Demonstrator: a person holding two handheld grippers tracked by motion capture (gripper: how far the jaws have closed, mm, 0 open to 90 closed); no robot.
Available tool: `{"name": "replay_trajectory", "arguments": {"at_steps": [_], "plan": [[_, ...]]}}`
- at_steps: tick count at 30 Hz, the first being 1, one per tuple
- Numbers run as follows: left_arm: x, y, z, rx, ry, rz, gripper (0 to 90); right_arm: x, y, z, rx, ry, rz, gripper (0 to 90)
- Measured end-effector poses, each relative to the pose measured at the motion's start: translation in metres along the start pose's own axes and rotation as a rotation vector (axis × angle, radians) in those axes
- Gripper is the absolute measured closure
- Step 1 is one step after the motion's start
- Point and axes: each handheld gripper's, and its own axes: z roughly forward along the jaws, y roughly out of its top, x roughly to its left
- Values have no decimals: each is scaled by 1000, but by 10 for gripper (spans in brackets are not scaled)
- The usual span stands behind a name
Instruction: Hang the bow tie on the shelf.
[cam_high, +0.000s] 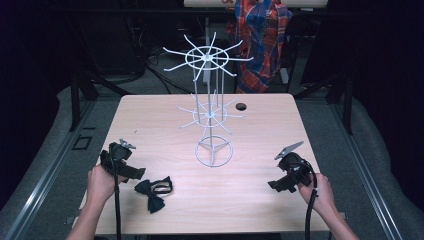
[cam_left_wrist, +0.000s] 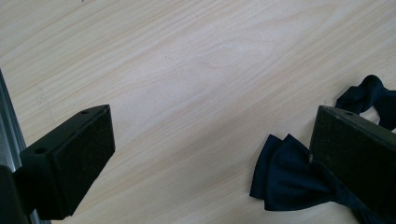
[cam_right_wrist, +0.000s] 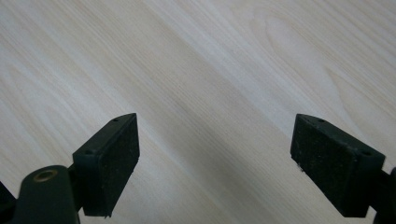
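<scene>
While over bare table (cam_high: 260, 130), left hand-held gripper (cam_left_wrist: 210, 154) spread wide beside bow tie (cam_left_wrist: 289, 177) (untouched), right hand-held gripper (cam_right_wrist: 215, 158) spread, nothing btwn.

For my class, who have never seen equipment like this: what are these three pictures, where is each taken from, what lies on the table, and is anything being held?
There is no robot here. A person holds a hand-held gripper in each hand: the left gripper and the right gripper, each with two black jaws.

The high view comes from a fixed camera above the person, looking down on the wooden table. The other two pictures come from small cameras riding on the grippers, looking along their own jaws.

On the table stands a white wire rack with two tiers of spokes, and near the left gripper lies a dark bow tie.

Nothing is held. Both grippers have their jaws wide apart over the table. In the left gripper view, the bow tie lies beside one jaw, partly behind it, not between the pads.
</scene>
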Motion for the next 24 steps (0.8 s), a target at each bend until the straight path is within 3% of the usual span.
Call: {"name": "replay_trajectory", "arguments": {"at_steps": [6, 18, 24], "plan": [[-2, 2, 1, -8, -9, 8, 0, 3, -1, 2, 19, -38, -23, 153], [-1, 0, 0, -29, -34, 2, 0, 6, 1, 6, 34, -18, -50, 153], [-10, 5, 3, -30, -58, 47, 0, 6, -1, 5, 40, -19, -51, 152]]}}
